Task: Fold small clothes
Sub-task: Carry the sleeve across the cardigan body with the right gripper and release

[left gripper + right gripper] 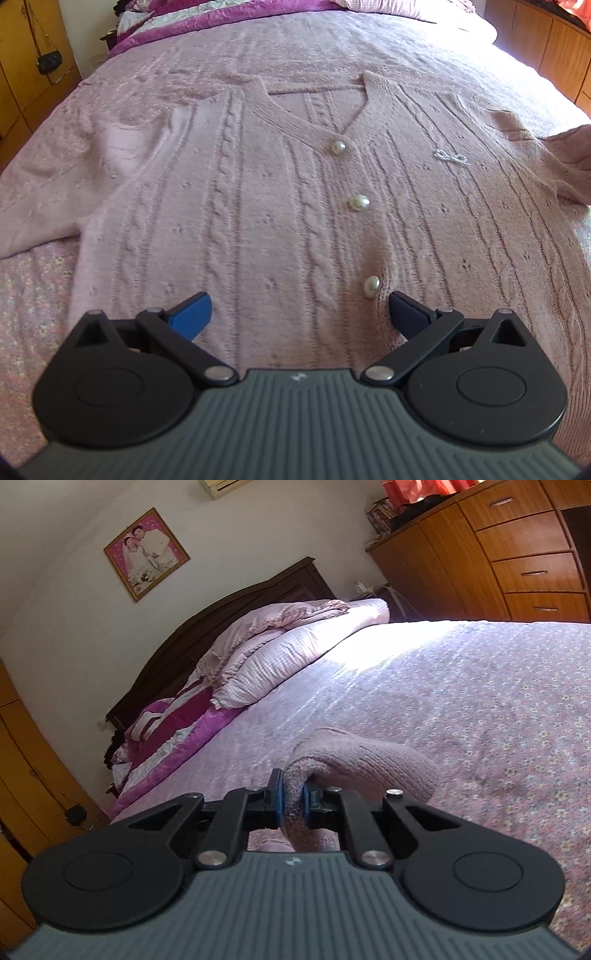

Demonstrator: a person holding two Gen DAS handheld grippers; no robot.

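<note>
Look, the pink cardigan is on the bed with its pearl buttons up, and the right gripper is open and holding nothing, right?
Not quite. The right gripper is shut on the cardigan's sleeve, as the right wrist view shows. The cardigan does lie on the bed, pearl buttons up.

Open bedspread (480, 686) right of the cardigan (258, 206); pillows (258, 664) block the head end.

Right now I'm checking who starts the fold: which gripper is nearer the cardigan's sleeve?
Right. The right gripper is shut on the sleeve, lifted off the bed. The left gripper hovers open over the cardigan's buttoned front.
</note>
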